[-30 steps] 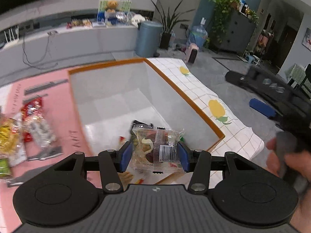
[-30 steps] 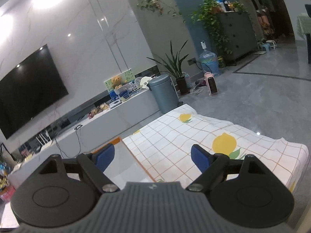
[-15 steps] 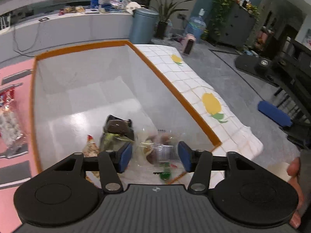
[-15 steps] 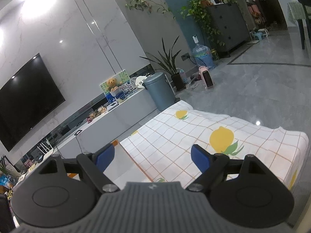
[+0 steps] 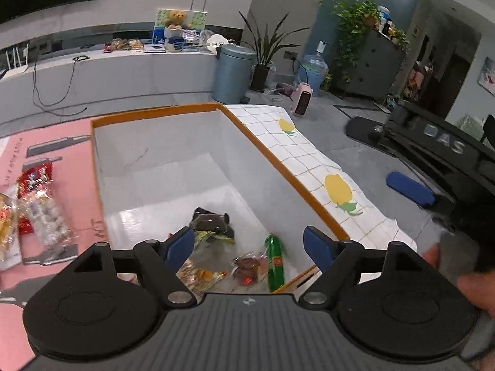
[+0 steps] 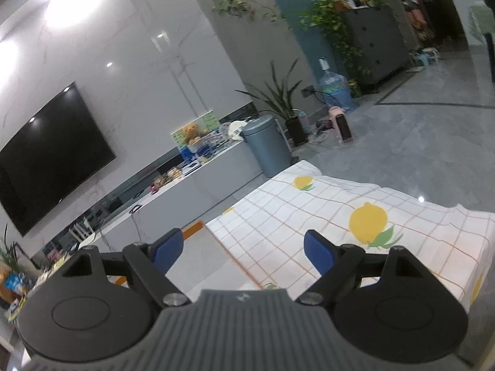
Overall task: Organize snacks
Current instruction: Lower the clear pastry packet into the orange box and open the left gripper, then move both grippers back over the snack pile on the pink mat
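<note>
my left gripper point(image 5: 249, 244) hangs open over the box point(image 5: 161, 160); reaching for desk snacks point(image 5: 37, 210), i might clip its rim.

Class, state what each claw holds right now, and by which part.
Nothing is held. The left claw is open above the orange-rimmed white box; the right claw is open too.

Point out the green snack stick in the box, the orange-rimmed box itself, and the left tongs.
green snack stick point(image 5: 274, 262), left wrist view, middle of its wrapper.
orange-rimmed box point(image 5: 278, 162), left wrist view, on its right orange rim.
left tongs point(image 5: 249, 245), left wrist view, midway between the blue fingertips.
</note>
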Available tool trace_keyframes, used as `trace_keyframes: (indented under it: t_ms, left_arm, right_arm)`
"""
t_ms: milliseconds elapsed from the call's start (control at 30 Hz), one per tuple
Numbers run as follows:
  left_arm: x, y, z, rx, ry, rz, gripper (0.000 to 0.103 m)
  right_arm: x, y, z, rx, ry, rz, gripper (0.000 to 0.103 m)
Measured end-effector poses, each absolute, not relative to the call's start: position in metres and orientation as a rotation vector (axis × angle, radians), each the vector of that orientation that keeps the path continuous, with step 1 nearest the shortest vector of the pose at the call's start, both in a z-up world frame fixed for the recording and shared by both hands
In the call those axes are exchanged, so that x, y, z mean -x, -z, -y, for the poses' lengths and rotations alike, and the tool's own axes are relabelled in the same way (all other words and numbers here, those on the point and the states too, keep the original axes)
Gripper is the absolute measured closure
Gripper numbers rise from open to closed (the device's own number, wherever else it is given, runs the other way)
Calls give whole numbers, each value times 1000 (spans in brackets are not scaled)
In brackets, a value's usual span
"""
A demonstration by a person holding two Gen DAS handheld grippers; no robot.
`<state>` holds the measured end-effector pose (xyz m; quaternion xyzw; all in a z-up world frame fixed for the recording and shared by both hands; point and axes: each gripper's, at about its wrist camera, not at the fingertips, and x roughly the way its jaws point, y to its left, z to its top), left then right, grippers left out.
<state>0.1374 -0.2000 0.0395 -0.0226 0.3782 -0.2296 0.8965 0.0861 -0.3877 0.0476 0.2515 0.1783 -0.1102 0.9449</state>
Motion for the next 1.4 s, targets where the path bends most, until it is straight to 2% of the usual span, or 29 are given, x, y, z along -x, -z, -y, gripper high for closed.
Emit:
trace_keyframes:
  t_ms: [333,667,1033,1400]
  left_arm:
    - [-116,-63,144,30,338,-743,11]
    - [-104,-72,62,103,188,-733,11]
    - [-111,-55,-33,215,51,-761,11]
    - [-125,-10,-60,117,7,-784,11]
  right_arm:
    - [-93,-54,330,-386,95,-347,20]
    - [-99,-56,250,-213,-39,-315,29]
    - [-107,-22,171,-85,-225,-386,35]
    - [-119,9,104,151,-369,-476,35]
